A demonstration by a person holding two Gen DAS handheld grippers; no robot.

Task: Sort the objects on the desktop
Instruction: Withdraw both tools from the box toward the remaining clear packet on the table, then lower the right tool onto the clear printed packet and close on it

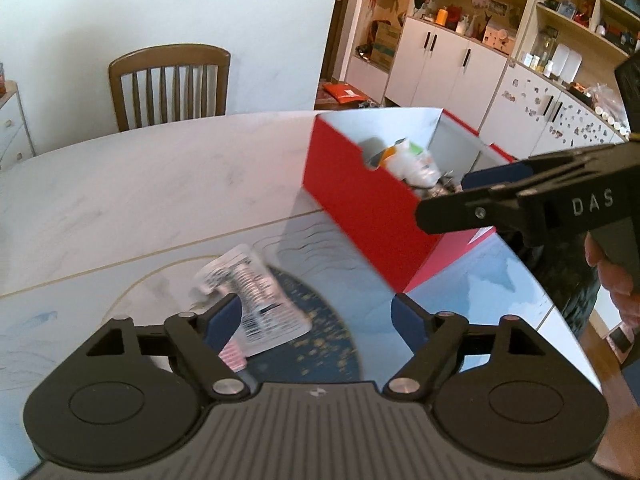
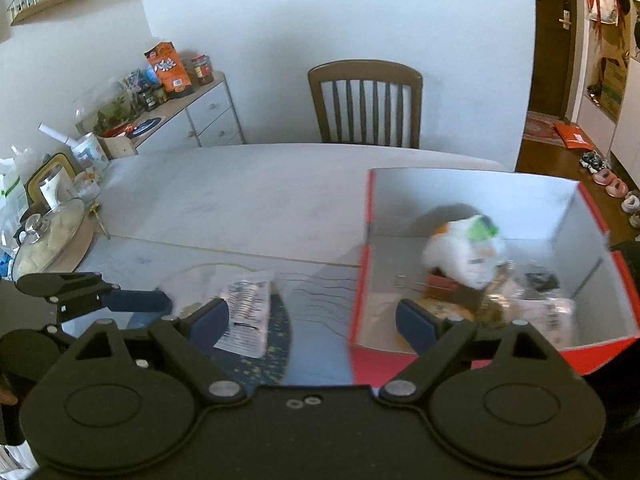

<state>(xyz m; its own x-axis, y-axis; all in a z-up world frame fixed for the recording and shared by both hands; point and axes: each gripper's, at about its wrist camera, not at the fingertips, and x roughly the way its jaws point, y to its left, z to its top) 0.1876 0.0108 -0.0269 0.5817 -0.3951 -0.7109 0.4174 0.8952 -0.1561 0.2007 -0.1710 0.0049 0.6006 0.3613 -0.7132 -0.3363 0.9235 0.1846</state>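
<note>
While both grippers gape empty — left gripper (image 1: 316,316) above the clear printed packet (image 1: 256,300), right gripper (image 2: 312,320) at the red box (image 2: 360,280) — neither touches anything.

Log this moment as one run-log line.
left gripper: open, empty | right gripper: open, empty | clear packet: on mat | red box: holds sorted items
</note>
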